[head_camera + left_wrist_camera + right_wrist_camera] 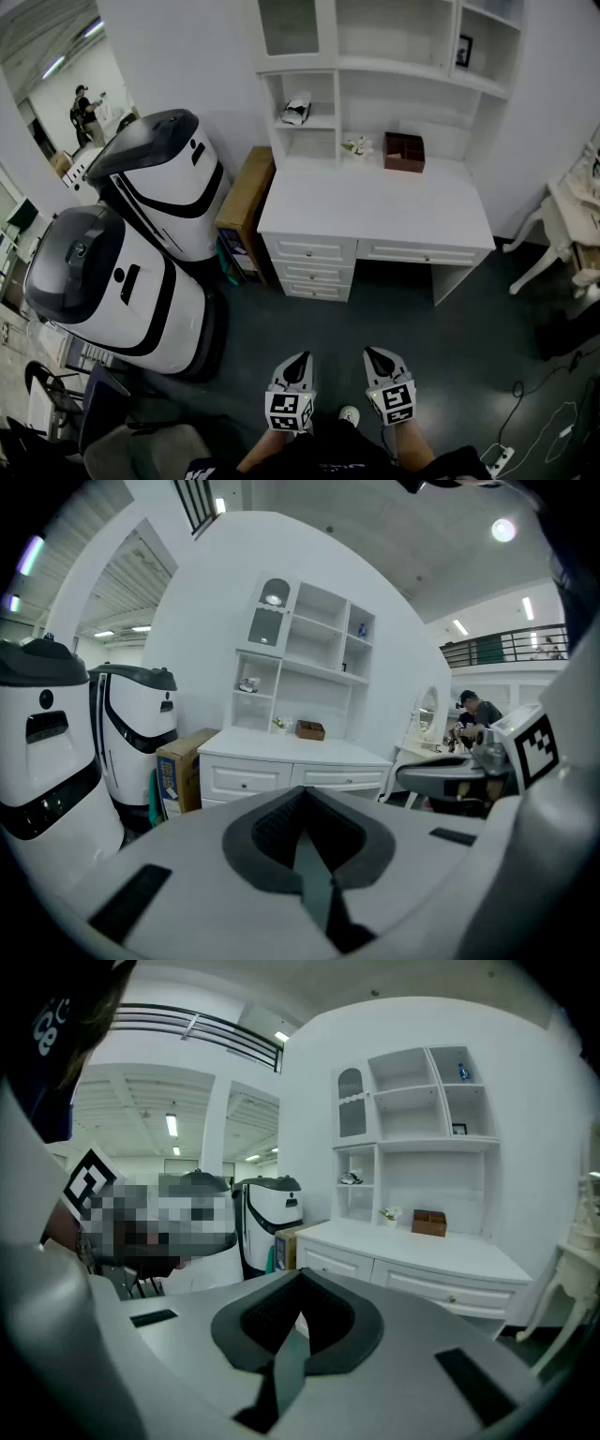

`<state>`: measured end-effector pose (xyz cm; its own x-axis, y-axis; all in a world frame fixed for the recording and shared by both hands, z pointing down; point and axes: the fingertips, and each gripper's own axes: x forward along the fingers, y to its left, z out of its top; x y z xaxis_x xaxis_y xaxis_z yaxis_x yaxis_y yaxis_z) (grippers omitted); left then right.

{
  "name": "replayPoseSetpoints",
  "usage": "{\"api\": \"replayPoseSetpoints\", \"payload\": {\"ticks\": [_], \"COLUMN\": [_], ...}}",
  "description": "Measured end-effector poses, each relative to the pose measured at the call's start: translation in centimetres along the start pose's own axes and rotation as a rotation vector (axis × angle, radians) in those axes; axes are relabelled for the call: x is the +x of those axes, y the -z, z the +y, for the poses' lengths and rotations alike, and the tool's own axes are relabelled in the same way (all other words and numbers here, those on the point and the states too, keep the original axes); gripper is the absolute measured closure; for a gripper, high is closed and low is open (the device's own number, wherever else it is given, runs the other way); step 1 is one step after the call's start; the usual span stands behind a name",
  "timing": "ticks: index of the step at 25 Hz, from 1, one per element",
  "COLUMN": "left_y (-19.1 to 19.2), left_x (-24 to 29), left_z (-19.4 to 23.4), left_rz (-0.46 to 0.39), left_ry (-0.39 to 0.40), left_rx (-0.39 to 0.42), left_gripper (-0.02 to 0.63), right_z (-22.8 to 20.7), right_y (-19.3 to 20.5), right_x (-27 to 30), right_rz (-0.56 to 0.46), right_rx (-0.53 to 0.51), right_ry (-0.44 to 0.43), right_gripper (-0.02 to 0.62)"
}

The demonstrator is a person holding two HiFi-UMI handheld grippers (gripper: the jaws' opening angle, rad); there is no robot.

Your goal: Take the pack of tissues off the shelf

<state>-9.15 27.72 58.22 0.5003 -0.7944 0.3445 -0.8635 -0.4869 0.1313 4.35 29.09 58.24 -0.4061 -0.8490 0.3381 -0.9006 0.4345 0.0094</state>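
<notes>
Head view: pack of tissues (296, 109) sits in a small left cubby of the white shelf (323, 123), well apart from left gripper (297, 360) and right gripper (375, 356), both fully closed and empty; probably light, soft, slick wrap, so pinch across its middle.

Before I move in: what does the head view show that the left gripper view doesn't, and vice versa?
Head view only: the cables on the floor and the left gripper seen from above. Left gripper view only: the railing up high, and that gripper's jaws shut with nothing between them. Both: the white desk, the pack of tissues on its shelf, the brown box.
</notes>
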Motion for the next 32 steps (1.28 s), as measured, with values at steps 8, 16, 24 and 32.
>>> {"api": "replayPoseSetpoints", "payload": {"ticks": [8, 16, 24, 32], "left_y": [0.6, 1.2, 0.5, -0.3], "left_x": [-4.0, -3.9, -3.0, -1.5], "left_z": [-1.0, -2.6, -3.8, -5.8], "left_rz": [-0.06, -0.035, -0.05, -0.089], "left_ry": [0.01, 0.074, 0.068, 0.033], "left_rx": [-0.004, -0.028, -0.047, -0.057], "left_gripper": [0.603, 0.254, 0.227, 0.228], "right_z": [3.1, 3.1, 1.2, -2.2], "right_y": [-0.3, 0.3, 0.3, -0.2], "right_x": [-2.4, -3.4, -4.1, -4.7], "right_rz": [-0.03, -0.057, -0.058, -0.098], "right_rx": [-0.028, 0.058, 0.038, 0.018], "right_ry": [0.032, 0.005, 0.011, 0.007], "right_gripper": [0.589, 0.217, 0.181, 0.196]}}
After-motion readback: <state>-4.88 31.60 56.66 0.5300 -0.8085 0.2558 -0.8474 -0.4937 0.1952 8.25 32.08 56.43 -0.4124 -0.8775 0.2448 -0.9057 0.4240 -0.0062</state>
